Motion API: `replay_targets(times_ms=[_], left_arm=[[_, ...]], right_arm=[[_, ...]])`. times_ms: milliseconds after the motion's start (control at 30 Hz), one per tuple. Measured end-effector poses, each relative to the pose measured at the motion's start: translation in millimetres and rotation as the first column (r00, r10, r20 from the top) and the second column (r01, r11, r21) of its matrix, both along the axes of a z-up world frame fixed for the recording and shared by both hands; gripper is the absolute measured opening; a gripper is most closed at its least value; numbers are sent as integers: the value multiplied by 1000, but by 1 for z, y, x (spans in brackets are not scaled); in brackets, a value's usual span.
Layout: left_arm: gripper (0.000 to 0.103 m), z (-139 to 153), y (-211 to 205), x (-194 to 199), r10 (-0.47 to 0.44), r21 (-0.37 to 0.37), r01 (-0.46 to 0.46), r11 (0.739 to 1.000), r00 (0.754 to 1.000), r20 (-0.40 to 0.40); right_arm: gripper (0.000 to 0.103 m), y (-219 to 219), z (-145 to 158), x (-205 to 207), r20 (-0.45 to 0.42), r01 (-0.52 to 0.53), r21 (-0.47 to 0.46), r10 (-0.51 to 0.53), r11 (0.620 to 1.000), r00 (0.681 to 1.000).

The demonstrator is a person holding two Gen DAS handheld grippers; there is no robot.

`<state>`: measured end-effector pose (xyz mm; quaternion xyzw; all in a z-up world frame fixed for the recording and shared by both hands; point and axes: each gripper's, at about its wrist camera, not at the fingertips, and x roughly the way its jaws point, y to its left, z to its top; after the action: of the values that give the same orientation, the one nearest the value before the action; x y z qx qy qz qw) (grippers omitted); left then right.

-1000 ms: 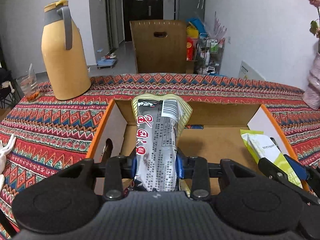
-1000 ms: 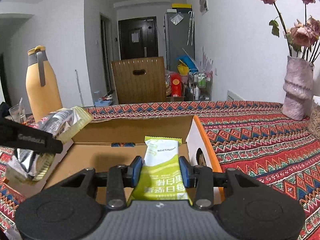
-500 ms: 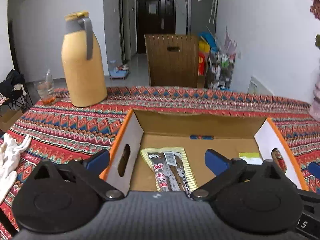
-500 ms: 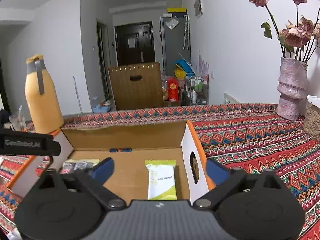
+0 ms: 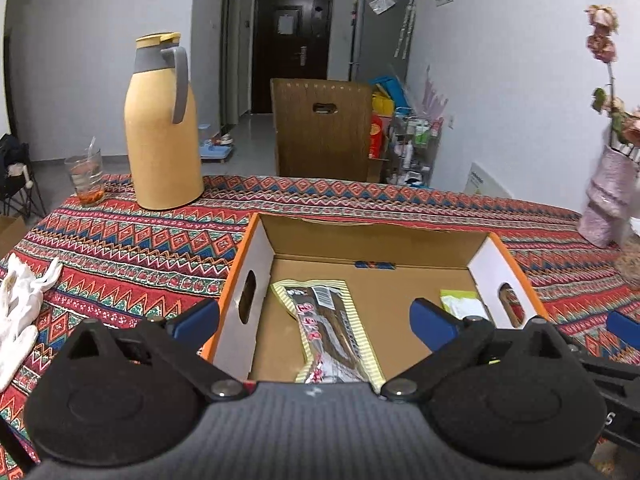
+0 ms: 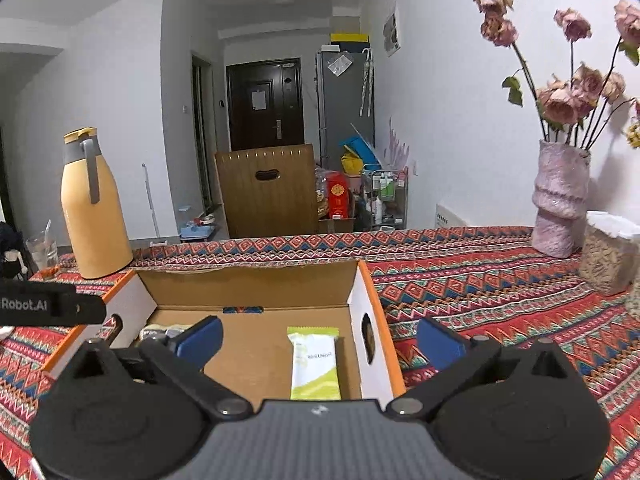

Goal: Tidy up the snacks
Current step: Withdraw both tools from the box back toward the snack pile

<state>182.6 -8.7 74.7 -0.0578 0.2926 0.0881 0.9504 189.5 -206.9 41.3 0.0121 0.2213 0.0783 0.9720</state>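
An open cardboard box (image 5: 372, 236) with orange edges sits on the patterned tablecloth. A dark snack packet with red characters and a yellow striped border (image 5: 332, 328) lies flat on the box floor at the left. A green and white snack packet (image 6: 315, 364) lies on the floor at the right, also glimpsed in the left wrist view (image 5: 460, 304). My left gripper (image 5: 314, 320) hangs open above the near left part of the box, nothing between its blue pads. My right gripper (image 6: 320, 338) is open too, above the near right wall, holding nothing.
A tall yellow thermos (image 5: 162, 128) and a glass (image 5: 85, 178) stand at the table's far left. White gloves (image 5: 20, 304) lie at the left edge. A pink vase of dried roses (image 6: 560, 200) and a woven holder (image 6: 608, 256) stand at the right. A wooden chair (image 5: 322, 128) stands behind the table.
Both grippers let go of their packets, which now lie flat in the box. Both sets of jaws went from shut to wide open, and both grippers rose and drew back.
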Motion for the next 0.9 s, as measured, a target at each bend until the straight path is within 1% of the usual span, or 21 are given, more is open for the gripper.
replay_targets(times_ms=[133,200,400,500,600,733,900], left_arm=[[103,3,2,-23,-29,-11,29,1000,999,26],[103,3,2,-34,-31,-3,31,1000,999,26],[103,-9,11,-74,-36,-35,37,999,999,41],[103,-16,17,-93,-21,-52,24,998,999,42],[103,-21,18,-107,-16,-41,18,999,999,41],[103,-27,24,-129,-8,-40,11,999,998,68],[103,-40,31,-142,0,-35,1,999,999,48]], right_arm=[[103,1,2,-26,14,2,-31,-2,1000,1000],[103,0,1,-39,18,4,-34,-3,999,1000],[103,-3,-13,-72,-2,0,-23,0,1000,1000],[103,-7,-22,-88,-19,-11,-7,11,1000,1000],[103,-12,-27,-101,-23,-22,11,23,1000,999],[103,-18,-31,-114,-20,-56,25,57,998,998],[103,-25,-41,-123,-39,-83,26,84,996,996]])
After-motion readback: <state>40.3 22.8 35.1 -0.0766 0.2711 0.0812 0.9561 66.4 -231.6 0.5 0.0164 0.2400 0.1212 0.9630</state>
